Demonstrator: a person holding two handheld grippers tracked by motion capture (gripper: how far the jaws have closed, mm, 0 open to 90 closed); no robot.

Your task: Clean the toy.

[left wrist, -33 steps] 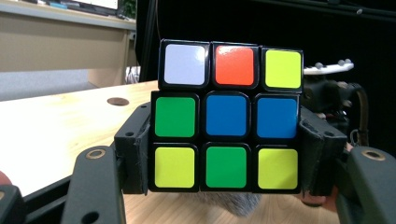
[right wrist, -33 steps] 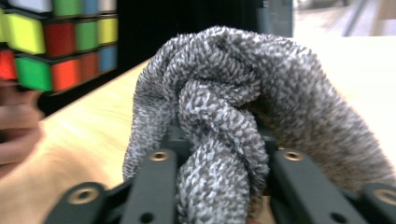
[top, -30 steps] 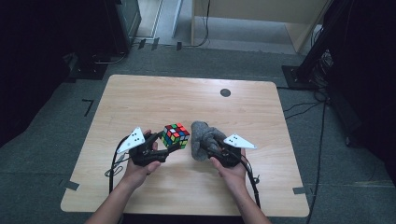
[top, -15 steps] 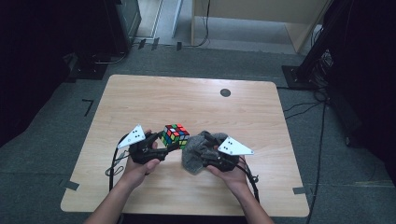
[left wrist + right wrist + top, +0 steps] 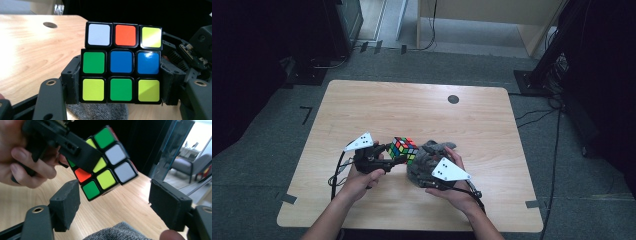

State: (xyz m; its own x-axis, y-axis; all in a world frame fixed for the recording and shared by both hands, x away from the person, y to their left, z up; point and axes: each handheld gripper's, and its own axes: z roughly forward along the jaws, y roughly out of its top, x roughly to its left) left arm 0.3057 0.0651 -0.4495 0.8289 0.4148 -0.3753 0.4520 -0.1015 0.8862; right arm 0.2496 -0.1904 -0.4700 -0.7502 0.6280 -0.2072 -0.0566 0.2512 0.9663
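Black cable hole (image 5: pixel 453 99) (far side of table (image 5: pixel 412 107))

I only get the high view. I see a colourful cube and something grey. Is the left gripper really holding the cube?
Observer: Yes. In the left gripper view, the left gripper has its jaws pressed on both sides of the cube.
Operator: What colours face that camera?
Observer: Top row white, orange, yellow; middle green, blue, blue; bottom yellow, green, yellow.
Operator: Is the right gripper grabbing anything?
Observer: No. In the right gripper view, the right gripper is open, jaws apart, with the cube just beyond them.
Operator: And the grey thing?
Observer: It is a grey cloth, lying on the table below the right gripper's jaws.
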